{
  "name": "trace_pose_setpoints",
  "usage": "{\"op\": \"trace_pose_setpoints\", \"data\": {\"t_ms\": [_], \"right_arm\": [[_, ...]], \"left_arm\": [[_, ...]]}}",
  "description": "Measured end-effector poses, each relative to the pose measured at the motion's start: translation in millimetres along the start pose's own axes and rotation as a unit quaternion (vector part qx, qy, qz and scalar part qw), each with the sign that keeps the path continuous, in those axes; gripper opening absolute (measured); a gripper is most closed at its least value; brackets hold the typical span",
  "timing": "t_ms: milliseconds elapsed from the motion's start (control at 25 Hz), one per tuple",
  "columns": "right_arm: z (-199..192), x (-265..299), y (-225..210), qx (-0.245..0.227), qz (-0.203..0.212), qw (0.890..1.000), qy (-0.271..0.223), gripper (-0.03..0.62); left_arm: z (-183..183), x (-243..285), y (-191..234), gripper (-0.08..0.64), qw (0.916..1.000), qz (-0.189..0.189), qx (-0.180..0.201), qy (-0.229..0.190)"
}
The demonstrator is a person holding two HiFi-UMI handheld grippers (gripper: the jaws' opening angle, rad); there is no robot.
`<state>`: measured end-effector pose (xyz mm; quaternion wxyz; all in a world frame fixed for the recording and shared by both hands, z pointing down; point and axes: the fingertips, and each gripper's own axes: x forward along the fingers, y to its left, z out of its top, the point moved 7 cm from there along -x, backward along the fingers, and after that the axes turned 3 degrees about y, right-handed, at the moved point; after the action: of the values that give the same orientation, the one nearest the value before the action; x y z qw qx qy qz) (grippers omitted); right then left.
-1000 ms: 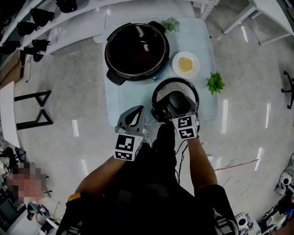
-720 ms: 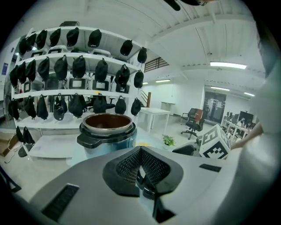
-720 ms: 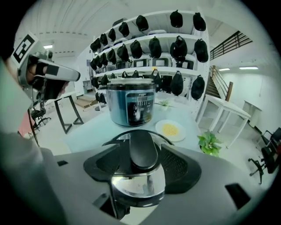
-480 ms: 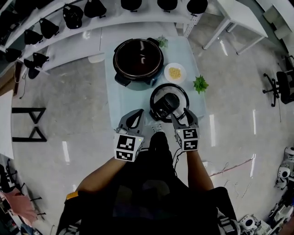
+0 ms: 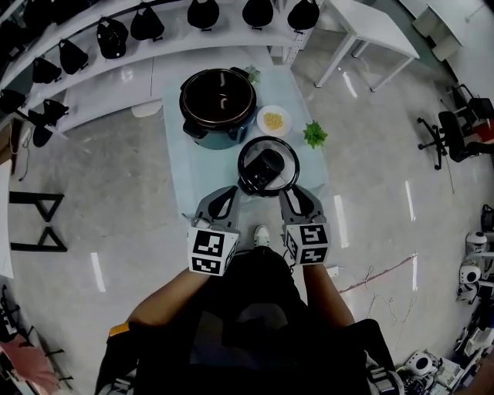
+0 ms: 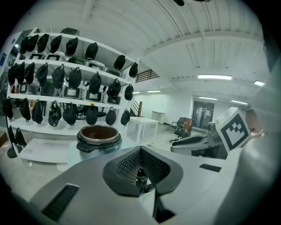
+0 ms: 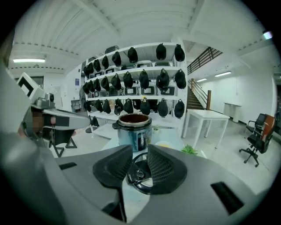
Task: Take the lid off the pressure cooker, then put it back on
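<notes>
The pressure cooker pot stands open, without its lid, at the far end of the pale table. Its round black lid lies flat on the table nearer to me. Both grippers hang over the table's near edge, clear of the lid. My left gripper is shut and empty; past its tips the pot shows. My right gripper is closing, with a gap between its pads and nothing in it. Below its jaws lies the lid, with the pot behind.
A white plate of yellow food sits beside the pot. Two small green plants stand on the table. White shelves with black bags run behind it. A white table and an office chair stand to the right.
Both grippers have risen and drawn back towards me. The right one has come off the lid's handle and its jaws have narrowed. The lid stays on the table.
</notes>
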<state>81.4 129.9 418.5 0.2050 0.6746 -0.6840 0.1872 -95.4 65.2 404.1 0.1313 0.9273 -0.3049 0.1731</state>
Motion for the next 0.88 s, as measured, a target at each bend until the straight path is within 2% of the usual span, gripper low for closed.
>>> {"op": "trace_pose_setpoints", "data": {"t_ms": [120, 240, 560, 880], "right_arm": [[9.4, -15.0, 5.8, -0.003, 0.008, 1.000, -0.014, 0.067], [16.7, -28.0, 8.0, -0.007, 0.027, 0.999, -0.028, 0.049], [19.5, -77.1, -7.1, -0.026, 0.086, 0.994, -0.056, 0.043], [-7.2, -135.7, -31.9, -0.051, 0.139, 0.987, -0.065, 0.043]], "left_arm": [[4.0, -11.5, -11.1, 0.008, 0.9999, 0.008, 0.005, -0.014], [10.2, -23.8, -24.0, 0.008, 0.9993, 0.022, 0.011, -0.027], [17.2, -45.7, -84.7, 0.008, 0.9969, 0.066, -0.009, -0.042], [2.9, -57.9, -167.7, 0.008, 0.9937, 0.101, -0.015, -0.046]]}}
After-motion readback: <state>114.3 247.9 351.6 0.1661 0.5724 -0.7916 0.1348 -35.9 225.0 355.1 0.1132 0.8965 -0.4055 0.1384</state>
